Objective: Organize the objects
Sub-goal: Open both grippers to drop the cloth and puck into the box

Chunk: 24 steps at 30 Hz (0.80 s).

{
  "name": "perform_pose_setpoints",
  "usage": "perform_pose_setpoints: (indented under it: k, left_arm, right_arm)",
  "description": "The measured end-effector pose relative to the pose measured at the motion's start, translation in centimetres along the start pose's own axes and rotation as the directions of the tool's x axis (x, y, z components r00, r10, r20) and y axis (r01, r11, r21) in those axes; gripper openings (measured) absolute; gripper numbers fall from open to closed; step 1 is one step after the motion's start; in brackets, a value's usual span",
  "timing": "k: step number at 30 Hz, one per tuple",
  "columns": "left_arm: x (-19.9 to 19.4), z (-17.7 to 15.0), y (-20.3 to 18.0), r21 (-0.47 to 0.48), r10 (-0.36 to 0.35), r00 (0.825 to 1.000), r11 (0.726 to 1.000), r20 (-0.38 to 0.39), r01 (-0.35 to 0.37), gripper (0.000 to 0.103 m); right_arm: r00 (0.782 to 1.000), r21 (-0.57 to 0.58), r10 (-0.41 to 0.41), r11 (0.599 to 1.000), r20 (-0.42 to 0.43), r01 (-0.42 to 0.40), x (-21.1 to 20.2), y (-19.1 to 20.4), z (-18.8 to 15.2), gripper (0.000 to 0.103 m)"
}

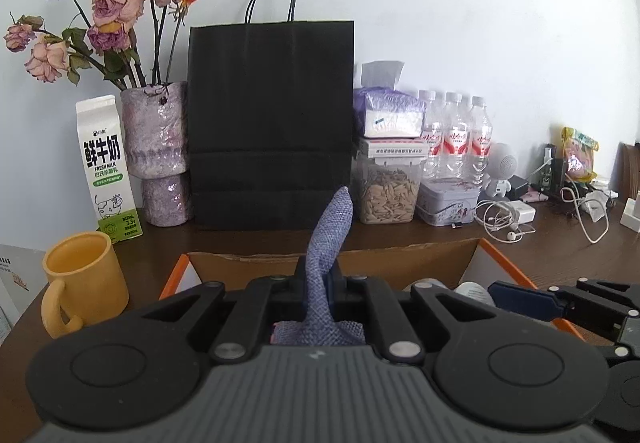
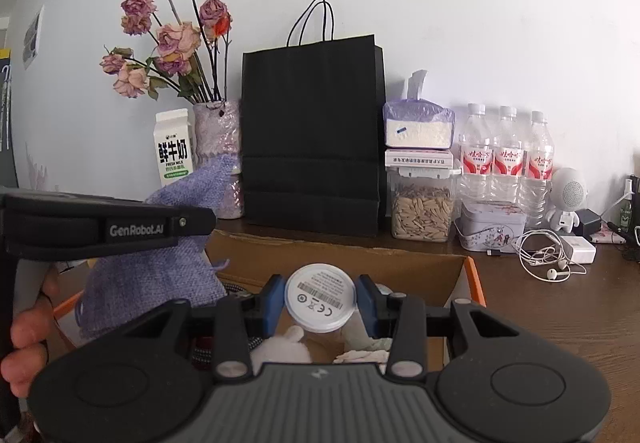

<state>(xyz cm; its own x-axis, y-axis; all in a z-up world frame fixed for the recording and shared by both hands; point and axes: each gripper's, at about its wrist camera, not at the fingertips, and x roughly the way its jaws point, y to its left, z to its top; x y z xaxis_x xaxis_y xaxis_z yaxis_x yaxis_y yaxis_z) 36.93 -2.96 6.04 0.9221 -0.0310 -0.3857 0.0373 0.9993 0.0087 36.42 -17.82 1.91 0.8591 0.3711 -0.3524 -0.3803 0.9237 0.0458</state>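
Lavender woven cloth pouch (image 1: 332,243), pinched in the left claw (image 1: 320,283), whose jaws are clenched on the fabric; one end stands up above the fingers, over the cardboard box (image 1: 332,263) with orange flaps. Left wrist view, further items: yellow mug (image 1: 82,279) on the brown tabletop (image 1: 560,255) beside the box; milk carton (image 1: 106,167); purple vase (image 1: 158,147) of dried roses; black paper bag (image 1: 272,123) against the wall; clear jar of seeds (image 1: 386,195); three water bottles (image 1: 456,135); white earphones (image 1: 504,223). Right claw enters at the right edge, over the box.

Right wrist view: right claw (image 2: 320,303) grasps a white round device (image 2: 320,297), its blue pads pressing each side, labelled face toward the camera, held above the open box (image 2: 400,263). White soft items lie inside the box below. Left unit and the pouch (image 2: 160,271) sit at left, a person's fingers (image 2: 28,335) on its handle. Decorated tin (image 2: 490,231) stands near the bottles.
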Motion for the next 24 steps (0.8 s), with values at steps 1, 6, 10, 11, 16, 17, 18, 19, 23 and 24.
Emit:
perform_pose_setpoints:
  k: [1, 6, 10, 11, 16, 17, 18, 19, 23, 24]
  left_arm:
    - [0.3, -0.2, 0.0, 0.001, 0.002, 1.000, 1.000, -0.010, -0.002, 0.009]
    - [0.7, -0.8, 0.0, 0.012, 0.012, 1.000, 1.000, -0.028, -0.012, 0.009]
    - [0.7, -1.0, -0.2, 0.015, 0.013, 0.999, 1.000, -0.030, -0.013, 0.009]
    - [0.7, -1.1, -0.2, 0.013, 0.015, 0.999, 1.000, -0.030, -0.014, 0.011]
    - [0.5, -1.2, -0.2, 0.002, 0.043, 0.999, 0.999, -0.012, -0.043, 0.079]
    - [0.3, -1.2, -0.2, 0.003, 0.070, 0.998, 0.998, 0.003, -0.070, 0.095]
    - [0.1, -1.1, -0.2, 0.002, 0.094, 0.995, 0.996, 0.018, -0.095, 0.101]
    - [0.0, -1.1, -0.1, -0.004, 0.104, 0.994, 0.995, 0.028, -0.104, 0.103]
    - [-0.1, -0.9, 0.3, -0.035, 0.099, 0.995, 0.995, 0.011, -0.098, 0.103]
    - [0.0, -0.9, 0.3, -0.034, 0.101, 0.995, 0.994, 0.009, -0.100, 0.103]
  right_arm:
    - [1.000, -0.002, -0.004, 1.000, -0.006, 0.004, 0.1, -0.1, -0.2, 0.038]
    - [1.000, -0.005, -0.010, 1.000, -0.025, 0.010, 0.4, -0.3, -0.8, 0.038]
    - [1.000, -0.003, -0.010, 1.000, -0.028, 0.010, 0.3, -0.3, -0.9, 0.038]
    - [1.000, -0.002, -0.010, 1.000, -0.029, 0.010, 0.3, -0.4, -0.9, 0.038]
    - [0.999, 0.009, -0.011, 1.000, -0.035, 0.012, 0.2, -0.6, -1.1, 0.070]
    - [0.999, 0.016, -0.017, 1.000, -0.032, 0.017, 0.2, -0.8, -1.1, 0.092]
    - [0.999, 0.020, -0.024, 1.000, -0.033, 0.024, 0.2, -0.8, -1.1, 0.100]
    - [0.999, 0.023, -0.028, 0.999, -0.028, 0.029, 0.1, -0.9, -1.1, 0.103]
    - [0.999, 0.028, -0.027, 0.999, -0.026, 0.028, -0.1, -1.0, -1.2, 0.103]
    - [0.999, 0.027, -0.025, 0.999, -0.027, 0.026, -0.1, -1.0, -1.2, 0.103]
